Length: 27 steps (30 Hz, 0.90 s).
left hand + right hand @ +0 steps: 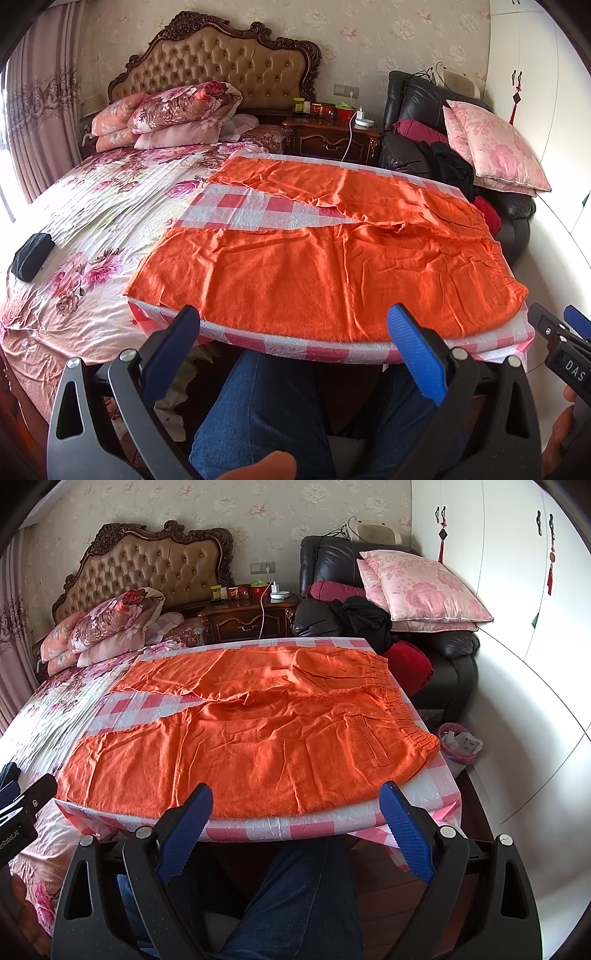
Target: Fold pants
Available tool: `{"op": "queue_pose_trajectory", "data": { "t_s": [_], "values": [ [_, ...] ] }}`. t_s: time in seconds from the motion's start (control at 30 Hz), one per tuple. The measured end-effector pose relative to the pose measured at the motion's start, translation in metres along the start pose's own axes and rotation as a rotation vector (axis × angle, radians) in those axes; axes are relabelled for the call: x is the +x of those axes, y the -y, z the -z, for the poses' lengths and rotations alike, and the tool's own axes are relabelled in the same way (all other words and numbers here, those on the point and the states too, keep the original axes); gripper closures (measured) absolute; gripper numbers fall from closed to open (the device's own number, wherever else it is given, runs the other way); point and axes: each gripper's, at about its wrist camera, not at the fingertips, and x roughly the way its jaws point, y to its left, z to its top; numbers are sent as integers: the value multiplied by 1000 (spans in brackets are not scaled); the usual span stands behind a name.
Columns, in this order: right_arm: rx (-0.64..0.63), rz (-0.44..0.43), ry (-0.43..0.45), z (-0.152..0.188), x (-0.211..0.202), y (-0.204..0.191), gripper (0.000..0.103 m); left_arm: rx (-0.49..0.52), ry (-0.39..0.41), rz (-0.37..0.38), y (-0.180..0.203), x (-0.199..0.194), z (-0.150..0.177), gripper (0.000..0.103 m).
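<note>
- Bedroom setting: a bed (85, 206) with a pink floral cover and a tufted, carved headboard (218, 59) fills the left side, and a board draped in a pink-and-white checked cloth (236, 206) lies across its near corner.
- Bright orange pants (258, 738) lie spread flat on the checked cloth, legs pointing left and elastic waistband (402, 709) at the right edge.
- Both legs are splayed apart, with a wedge of checked cloth showing between them; the fabric is creased, and a pocket seam shows near the waistband.
- The near leg runs along the board's front edge, just short of the rim; the waistband reaches almost to the right rim.
- The left gripper (295, 354) hovers before the front edge, its blue-padded fingers spread wide and holding nothing.
- The right gripper (299, 830) is beside it, likewise spread wide and empty, with its fingers level with the board's rim.
- Below the grippers, a person's legs in blue jeans (295, 904) sit under the board.
- Floral bedding is piled by the headboard; a small dark object (31, 256) lies on the cover at far left.
- A wooden nightstand (251, 618) stands behind the board, and next to it is a black leather armchair (454, 653) with pink cushions (428, 587).
- White wardrobe doors (509, 554) line the right wall, and a small pink bin (460, 747) stands on the floor by the board's right edge.
</note>
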Motion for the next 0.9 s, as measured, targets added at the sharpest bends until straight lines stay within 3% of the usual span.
{"op": "queue_pose_trajectory", "data": {
  "t_s": [0.9],
  "values": [
    [1,0,-3,0,0,-1,15,-1,2,3,-2,-1,1,2]
  ]
}}
